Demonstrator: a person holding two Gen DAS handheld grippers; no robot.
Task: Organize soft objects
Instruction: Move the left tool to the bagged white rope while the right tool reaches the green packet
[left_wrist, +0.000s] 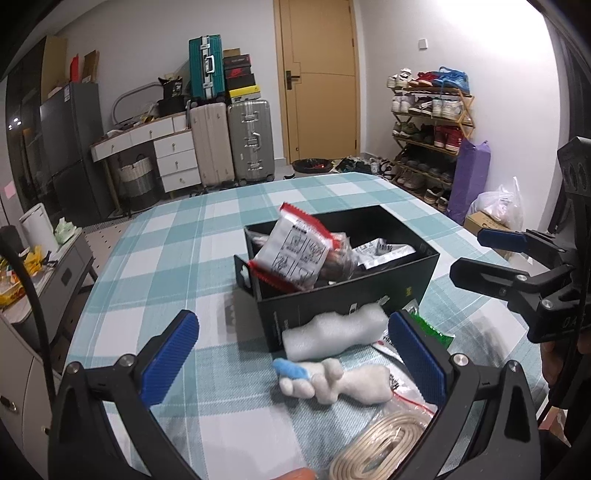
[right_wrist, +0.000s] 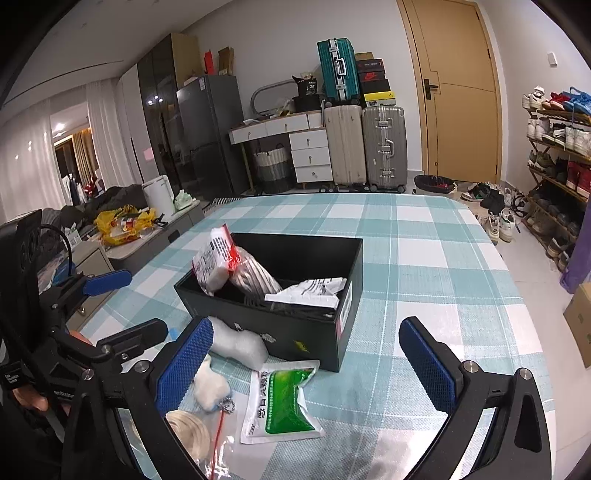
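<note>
Black box (left_wrist: 343, 295) mid-table on checked cloth (left_wrist: 166, 258), packets inside, foam wad (left_wrist: 332, 332), plush toy (left_wrist: 332, 380), green sachet (right_wrist: 288, 402) near it, left gripper (left_wrist: 291, 354) and right gripper (right_wrist: 306, 365) both spread apart, empty.

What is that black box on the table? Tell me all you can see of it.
The black box is an open, lidless rectangular carton, seemingly cardboard, with small printed marks and a label on one end. It sits flat on the checked tablecloth. Inside are a red-and-white packet propped on its edge, a clear bag of something dark and a white packet. A white foam piece lies against its near wall.
</note>
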